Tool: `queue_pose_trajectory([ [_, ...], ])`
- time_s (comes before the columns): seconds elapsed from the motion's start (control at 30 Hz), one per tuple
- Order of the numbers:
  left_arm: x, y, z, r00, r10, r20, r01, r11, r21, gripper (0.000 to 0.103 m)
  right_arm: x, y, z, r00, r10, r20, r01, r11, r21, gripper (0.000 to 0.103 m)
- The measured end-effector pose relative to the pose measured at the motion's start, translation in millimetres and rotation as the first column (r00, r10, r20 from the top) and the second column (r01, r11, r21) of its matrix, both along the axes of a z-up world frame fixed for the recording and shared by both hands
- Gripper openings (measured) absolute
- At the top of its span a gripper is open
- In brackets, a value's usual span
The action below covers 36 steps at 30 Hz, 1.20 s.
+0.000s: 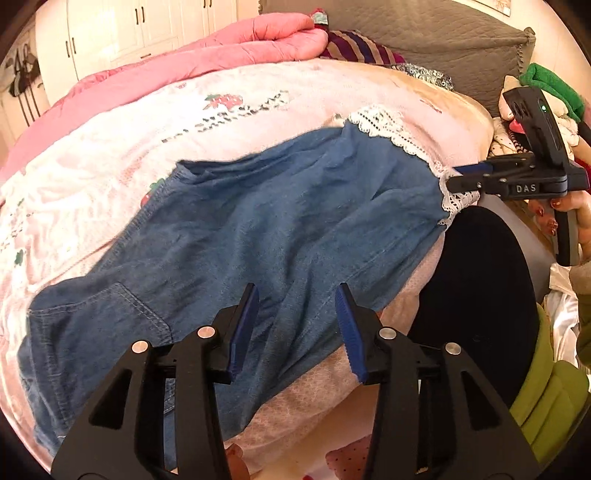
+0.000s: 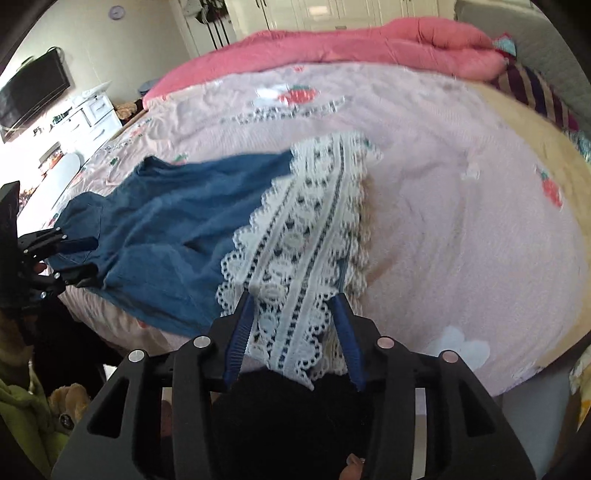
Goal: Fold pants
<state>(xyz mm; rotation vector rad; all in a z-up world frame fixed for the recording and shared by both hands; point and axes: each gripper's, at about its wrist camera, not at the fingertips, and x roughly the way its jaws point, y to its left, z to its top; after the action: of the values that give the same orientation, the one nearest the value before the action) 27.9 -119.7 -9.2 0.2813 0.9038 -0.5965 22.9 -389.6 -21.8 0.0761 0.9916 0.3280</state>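
Blue denim pants [image 1: 258,229] with white lace cuffs [image 1: 384,125] lie spread on a pink strawberry-print bedsheet [image 1: 110,155]. My left gripper [image 1: 299,325] is open, its jaws apart just above the denim near the waist end. My right gripper [image 2: 295,332] is open, its blue fingers either side of the lace cuff [image 2: 295,236], not pinching it. In the left wrist view the right gripper [image 1: 458,177] sits at the lace hem on the right. In the right wrist view the left gripper [image 2: 81,258] is at the far denim [image 2: 166,229] end.
A pink quilt [image 1: 221,51] lies bunched along the bed's far side, next to a striped cloth [image 1: 354,44] and grey headboard [image 1: 424,33]. A black round object [image 1: 480,295] sits at the near bed edge. Clothes pile [image 1: 546,96] at right.
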Motion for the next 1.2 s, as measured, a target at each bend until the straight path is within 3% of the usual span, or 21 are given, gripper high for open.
queue_pose_trajectory([
  [0.07, 3, -4, -7, 1.0, -0.005, -0.021, 0.006, 1.0, 0.009, 0.035, -2, 0, -5, 1.0, 0.017, -0.022, -0.018, 1.0, -0.008, 0.039],
  [0.1, 4, -9, -13, 0.999, -0.017, -0.031, 0.017, 1.0, 0.018, 0.035, -3, 1, -8, 0.999, 0.03, -0.033, -0.031, 0.999, -0.027, 0.02],
  [0.13, 4, -12, -18, 0.999, -0.025, -0.038, 0.026, 0.999, 0.026, 0.027, -4, 3, -10, 0.999, 0.036, -0.039, -0.038, 0.998, -0.048, 0.012],
  [0.17, 5, -15, -22, 0.998, -0.025, -0.049, 0.027, 0.999, 0.035, 0.013, -4, 3, -11, 0.998, 0.043, -0.043, -0.046, 0.997, -0.061, 0.01],
  [0.2, 4, -16, -25, 0.998, -0.029, -0.057, 0.031, 0.999, 0.04, 0.01, -4, 2, -12, 0.998, 0.049, -0.041, -0.052, 0.995, -0.08, 0.009],
  [0.37, -6, -24, -27, 0.995, -0.089, -0.053, 0.091, 0.995, 0.045, 0.008, -2, -12, -3, 1.0, 0.017, 0.003, -0.017, 0.993, -0.117, 0.009],
  [0.47, -5, -24, -40, 0.994, -0.081, -0.075, 0.086, 0.994, 0.067, 0.008, 3, -13, -22, 0.997, 0.019, -0.069, -0.027, 0.994, -0.11, 0.017],
  [0.6, -3, -17, -37, 0.993, -0.071, -0.095, 0.075, 0.996, 0.042, 0.009, 1, -30, -6, 0.999, -0.031, -0.039, 0.029, 0.998, -0.048, 0.049],
  [0.63, -2, -14, -33, 0.993, -0.065, -0.099, 0.069, 0.997, 0.036, 0.016, 1, -35, 2, 0.999, -0.041, -0.018, 0.04, 0.999, -0.022, 0.052],
  [0.67, -2, -9, -26, 0.993, -0.066, -0.099, 0.068, 0.998, 0.015, 0.034, 1, -38, 10, 0.999, -0.049, 0.006, 0.049, 0.999, -0.002, 0.056],
  [0.73, 2, -1, -10, 0.996, -0.054, -0.064, 0.053, 0.999, -0.013, 0.052, 7, -39, 27, 0.996, -0.061, 0.066, 0.061, 0.998, 0.01, 0.062],
  [0.8, 13, 9, 8, 1.0, -0.012, -0.013, 0.012, 1.0, -0.012, 0.052, 20, -31, 39, 0.992, -0.064, 0.107, 0.064, 0.998, 0.002, 0.069],
  [0.87, 32, 21, 23, 0.999, 0.041, 0.014, -0.041, 0.999, -0.021, 0.059, 33, -23, 47, 0.991, -0.045, 0.124, 0.045, 0.999, 0.006, 0.071],
  [0.93, 49, 28, 30, 0.997, 0.072, 0.033, -0.072, 0.997, -0.005, 0.062, 47, -15, 53, 0.986, -0.021, 0.163, 0.021, 1.0, 0.001, 0.081],
  [1.03, 85, 32, 34, 0.987, 0.15, 0.057, -0.152, 0.988, 0.025, 0.064, 77, -11, 47, 0.988, -0.038, 0.149, 0.041, 0.999, -0.018, 0.082],
  [1.2, 129, 22, 4, 0.988, 0.156, -0.007, -0.154, 0.982, 0.11, 0.063, 118, -20, 28, 0.993, -0.097, 0.066, 0.096, 0.995, 0.023, 0.082],
])
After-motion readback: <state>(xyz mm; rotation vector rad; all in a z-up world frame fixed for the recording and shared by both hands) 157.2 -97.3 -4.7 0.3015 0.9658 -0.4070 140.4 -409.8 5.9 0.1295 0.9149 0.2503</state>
